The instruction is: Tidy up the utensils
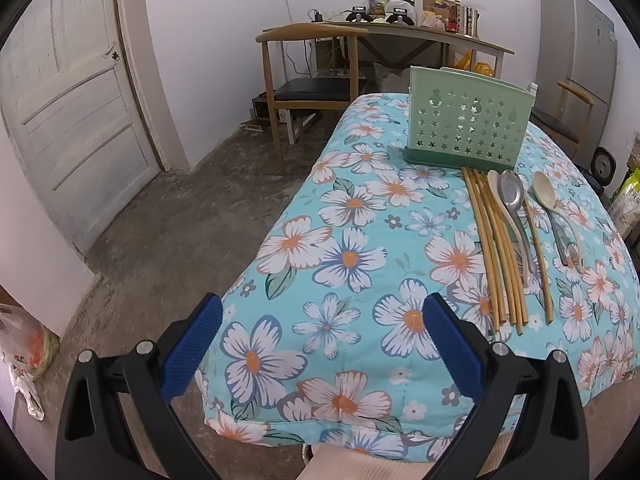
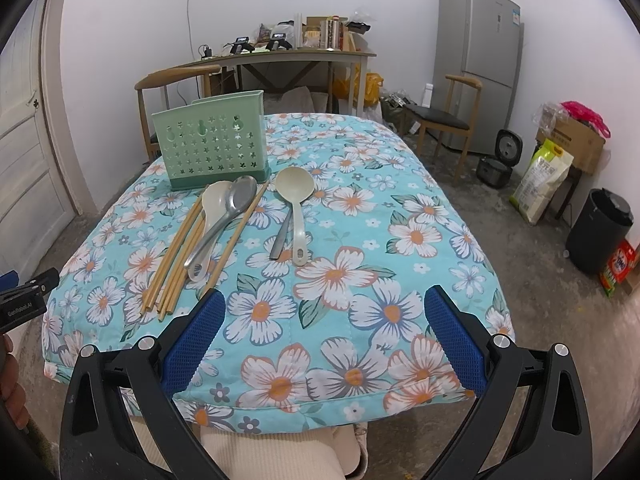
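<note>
A green perforated utensil holder (image 1: 466, 122) (image 2: 212, 144) stands upright at the far end of the floral-covered table (image 1: 340, 280) (image 2: 360, 280). In front of it lie several bamboo chopsticks (image 1: 496, 256) (image 2: 176, 252), a metal spoon (image 1: 514, 200) (image 2: 236, 204) over a cream rice paddle (image 2: 210, 208), and a cream ladle (image 1: 546, 192) (image 2: 294, 190) beside a metal handle (image 2: 282, 236). My left gripper (image 1: 322, 344) is open and empty over the table's near left edge. My right gripper (image 2: 322, 338) is open and empty over the near edge.
A wooden chair (image 1: 312, 88) and a cluttered desk (image 1: 400, 32) stand behind the table. A fridge (image 2: 480, 60), a second chair (image 2: 444, 120), a rice cooker (image 2: 496, 164), bags and a black bin (image 2: 600, 232) are at the right. A door (image 1: 72, 120) is at the left.
</note>
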`<state>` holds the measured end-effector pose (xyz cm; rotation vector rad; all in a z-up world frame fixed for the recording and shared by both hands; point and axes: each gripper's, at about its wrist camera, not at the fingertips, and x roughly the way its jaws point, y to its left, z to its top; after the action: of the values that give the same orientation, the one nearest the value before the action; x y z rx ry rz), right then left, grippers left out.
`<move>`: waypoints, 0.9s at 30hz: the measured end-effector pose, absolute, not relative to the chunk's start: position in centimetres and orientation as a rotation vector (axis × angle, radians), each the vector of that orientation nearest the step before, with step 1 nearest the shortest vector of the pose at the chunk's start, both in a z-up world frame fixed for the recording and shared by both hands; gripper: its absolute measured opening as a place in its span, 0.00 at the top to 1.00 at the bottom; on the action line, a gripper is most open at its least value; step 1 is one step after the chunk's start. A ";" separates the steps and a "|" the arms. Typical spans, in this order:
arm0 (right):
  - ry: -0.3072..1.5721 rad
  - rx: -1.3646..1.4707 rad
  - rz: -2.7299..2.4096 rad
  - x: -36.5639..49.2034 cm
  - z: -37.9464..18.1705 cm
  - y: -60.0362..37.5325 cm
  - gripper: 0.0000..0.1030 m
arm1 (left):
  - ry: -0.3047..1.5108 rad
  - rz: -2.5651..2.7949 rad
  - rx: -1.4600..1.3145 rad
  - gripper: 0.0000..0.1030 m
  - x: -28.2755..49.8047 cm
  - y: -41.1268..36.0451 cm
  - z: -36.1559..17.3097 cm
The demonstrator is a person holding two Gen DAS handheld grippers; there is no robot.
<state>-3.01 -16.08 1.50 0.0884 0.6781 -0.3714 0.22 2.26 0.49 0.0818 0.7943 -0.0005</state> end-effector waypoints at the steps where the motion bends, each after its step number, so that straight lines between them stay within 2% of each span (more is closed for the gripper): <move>1: 0.677 0.088 -0.371 -3.0 1.5 -16.1 0.08 | 0.795 -0.001 0.084 0.05 0.2 2.2 0.5; 27: 0.679 0.090 -0.367 -2.9 1.4 -15.9 0.08 | 0.789 -0.072 0.121 0.05 -0.5 0.7 0.6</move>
<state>-2.87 -15.85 1.41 0.0896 0.6787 -0.3668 -0.48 0.72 0.63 0.1212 0.7887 -0.0715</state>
